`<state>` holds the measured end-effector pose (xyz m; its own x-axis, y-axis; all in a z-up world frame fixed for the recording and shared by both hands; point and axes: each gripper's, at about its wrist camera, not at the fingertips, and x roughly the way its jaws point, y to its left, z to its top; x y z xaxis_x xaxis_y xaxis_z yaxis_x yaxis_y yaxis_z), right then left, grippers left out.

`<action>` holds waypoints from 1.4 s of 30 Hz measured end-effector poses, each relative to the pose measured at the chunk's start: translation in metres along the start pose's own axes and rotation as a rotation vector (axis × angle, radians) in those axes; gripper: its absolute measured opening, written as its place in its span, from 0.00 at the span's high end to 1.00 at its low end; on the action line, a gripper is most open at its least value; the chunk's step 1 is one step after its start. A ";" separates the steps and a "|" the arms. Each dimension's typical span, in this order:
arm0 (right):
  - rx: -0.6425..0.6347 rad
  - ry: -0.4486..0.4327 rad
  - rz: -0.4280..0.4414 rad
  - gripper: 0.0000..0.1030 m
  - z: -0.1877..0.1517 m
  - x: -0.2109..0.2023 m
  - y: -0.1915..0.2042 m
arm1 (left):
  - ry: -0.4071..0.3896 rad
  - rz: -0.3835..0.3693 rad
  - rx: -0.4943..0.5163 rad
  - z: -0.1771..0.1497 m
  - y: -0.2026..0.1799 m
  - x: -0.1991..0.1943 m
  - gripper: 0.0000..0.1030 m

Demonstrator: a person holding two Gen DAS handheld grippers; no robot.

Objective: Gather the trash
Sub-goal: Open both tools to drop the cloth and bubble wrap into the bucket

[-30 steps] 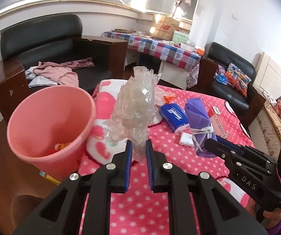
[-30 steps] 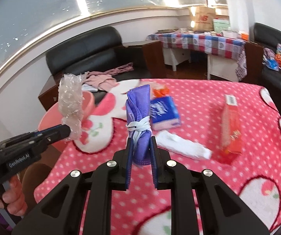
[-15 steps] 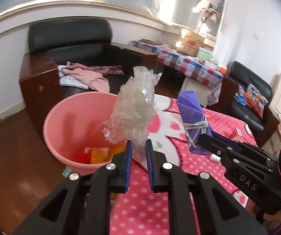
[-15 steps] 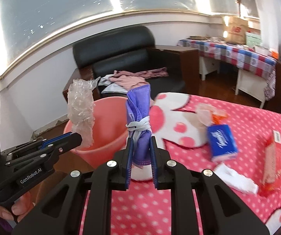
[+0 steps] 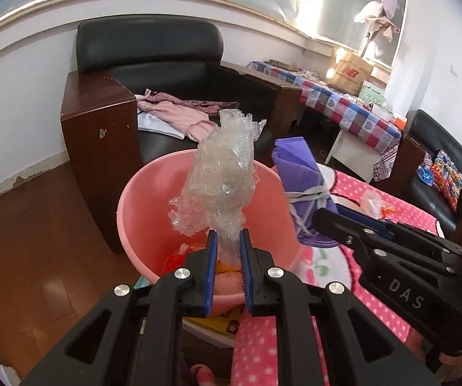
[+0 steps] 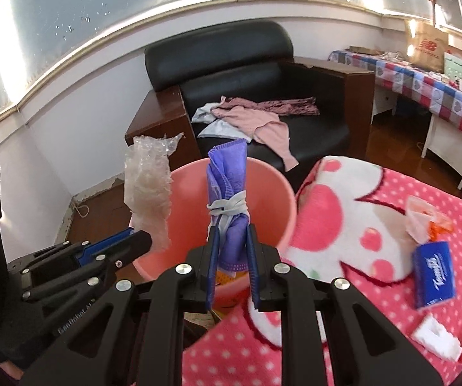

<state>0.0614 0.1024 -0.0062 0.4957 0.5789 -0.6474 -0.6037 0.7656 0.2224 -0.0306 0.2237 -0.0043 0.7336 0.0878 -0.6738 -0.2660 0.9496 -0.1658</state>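
Observation:
My left gripper (image 5: 227, 238) is shut on a crumpled clear plastic wrap (image 5: 221, 180), held upright over the pink bin (image 5: 128, 222). My right gripper (image 6: 232, 234) is shut on a rolled purple face mask (image 6: 227, 186) tied with its white straps, held over the same pink bin (image 6: 282, 193). The bin stands on the floor beside the table and holds some orange and red scraps (image 5: 176, 260). Each gripper shows in the other's view: the right one (image 5: 324, 217) with the mask (image 5: 301, 167), the left one (image 6: 140, 241) with the wrap (image 6: 149, 193).
The table has a pink polka-dot cloth (image 6: 375, 225) with a blue tissue pack (image 6: 433, 265), a white wrapper (image 6: 436, 341) and a crumpled orange-and-clear wrapper (image 6: 423, 215). A black armchair (image 6: 263, 90) with clothes stands behind the bin. A checked-cloth table (image 5: 343, 106) is at the back right.
Both grippers have swung left from over the table to above the pink bin, still holding the wrap and the mask. The bin now sits centred under both.

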 end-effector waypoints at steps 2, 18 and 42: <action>0.001 0.022 0.001 0.83 0.003 0.009 0.003 | 0.037 -0.002 -0.016 0.003 0.003 0.009 0.87; 0.032 0.118 0.003 0.83 0.005 0.046 0.006 | 0.161 0.033 -0.061 0.005 0.020 0.046 0.85; 0.022 0.113 -0.011 0.69 0.000 0.047 0.010 | 0.069 0.032 -0.095 0.003 0.027 0.016 0.65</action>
<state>0.0784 0.1375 -0.0339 0.4278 0.5362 -0.7276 -0.5844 0.7782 0.2300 -0.0243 0.2518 -0.0173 0.6800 0.0941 -0.7271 -0.3492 0.9136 -0.2083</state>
